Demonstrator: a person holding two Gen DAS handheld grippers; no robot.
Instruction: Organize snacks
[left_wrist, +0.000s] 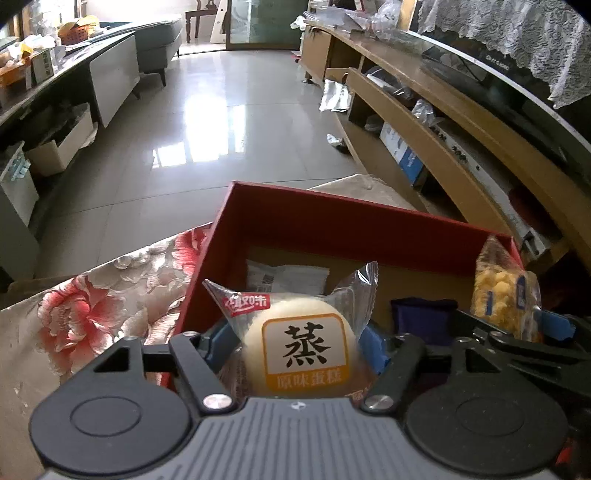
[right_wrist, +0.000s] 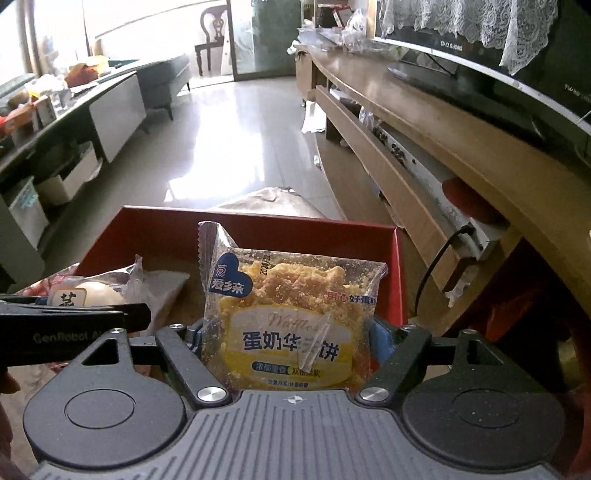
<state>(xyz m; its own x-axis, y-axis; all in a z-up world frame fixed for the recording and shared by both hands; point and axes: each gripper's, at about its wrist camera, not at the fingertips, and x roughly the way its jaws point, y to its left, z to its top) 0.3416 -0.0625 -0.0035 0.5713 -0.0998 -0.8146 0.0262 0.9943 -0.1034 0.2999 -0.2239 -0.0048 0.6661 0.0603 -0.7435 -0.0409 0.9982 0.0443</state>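
A round steamed cake in a clear wrapper stands upright between the blue pads of my left gripper, which is shut on it over the near edge of a red box. A white packet lies flat on the box's brown floor. In the right wrist view, my right gripper is shut on a yellow waffle packet, held upright above the red box. That waffle packet also shows at the right of the left wrist view. The cake and a left finger appear at left.
The red box sits on a table with a floral cloth. A long wooden TV stand with a television runs along the right. Tiled floor lies beyond the table, with a cluttered low cabinet on the left.
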